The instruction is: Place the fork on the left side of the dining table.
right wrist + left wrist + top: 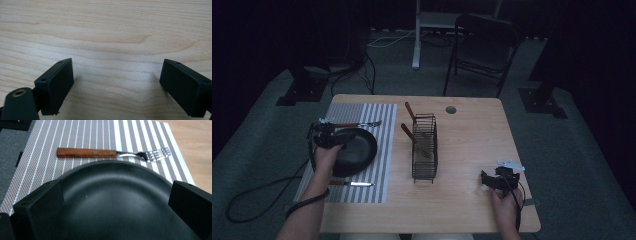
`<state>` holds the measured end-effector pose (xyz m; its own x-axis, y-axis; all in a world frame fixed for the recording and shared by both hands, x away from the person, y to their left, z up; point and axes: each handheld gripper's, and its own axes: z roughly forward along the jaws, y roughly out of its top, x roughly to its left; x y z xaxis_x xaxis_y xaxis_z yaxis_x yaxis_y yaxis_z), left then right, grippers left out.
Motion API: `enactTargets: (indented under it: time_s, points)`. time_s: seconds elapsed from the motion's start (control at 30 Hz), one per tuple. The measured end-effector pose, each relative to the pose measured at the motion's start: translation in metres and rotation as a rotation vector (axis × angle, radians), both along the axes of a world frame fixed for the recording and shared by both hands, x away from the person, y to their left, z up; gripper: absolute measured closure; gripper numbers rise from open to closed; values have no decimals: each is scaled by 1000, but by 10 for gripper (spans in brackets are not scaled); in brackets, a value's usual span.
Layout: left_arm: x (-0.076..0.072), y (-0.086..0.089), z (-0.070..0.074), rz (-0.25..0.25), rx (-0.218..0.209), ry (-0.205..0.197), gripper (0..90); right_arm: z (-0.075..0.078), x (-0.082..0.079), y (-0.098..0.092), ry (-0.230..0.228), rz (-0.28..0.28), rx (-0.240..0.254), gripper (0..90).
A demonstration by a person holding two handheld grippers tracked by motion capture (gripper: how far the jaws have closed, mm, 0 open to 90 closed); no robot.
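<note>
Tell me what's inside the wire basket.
Two wooden-handled utensils stand slanted in the wire basket, handles poking out at its far left. Their working ends are lost behind the mesh, too dim to identify.

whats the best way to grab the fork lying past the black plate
Grip the fork by its wooden handle, coming straight down from above. It lies flat on the striped mat, so only a top-down pinch across the handle's narrow width fits. The left claw, open above the plate, is nearest.

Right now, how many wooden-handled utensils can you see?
4: a wooden-handled fork on the striped placemat beyond the black plate, a knife before it, and two handles in the wire basket. More may be hidden there.
</note>
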<state>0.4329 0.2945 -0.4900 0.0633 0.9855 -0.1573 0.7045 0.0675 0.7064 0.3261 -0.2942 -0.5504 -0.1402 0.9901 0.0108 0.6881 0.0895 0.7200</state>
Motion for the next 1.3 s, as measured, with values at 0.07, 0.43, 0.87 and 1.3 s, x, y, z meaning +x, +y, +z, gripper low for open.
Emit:
enactTargets:
  time_s: [0.07, 0.43, 0.87, 1.3]
  points:
    - [-4, -1, -1, -15, 9, 7, 2, 0, 0, 0, 0, 0, 0, 115]
    - [-26, -5, 5, -78, 17, -1, 2, 0, 0, 0, 0, 0, 0, 115]
    - [-55, -5, 7, -124, -13, -19, 2, 0, 0, 0, 0, -1, 0, 115]
    - [-87, -3, 11, -162, -14, -54, 2, 0, 0, 0, 0, 0, 0, 116]
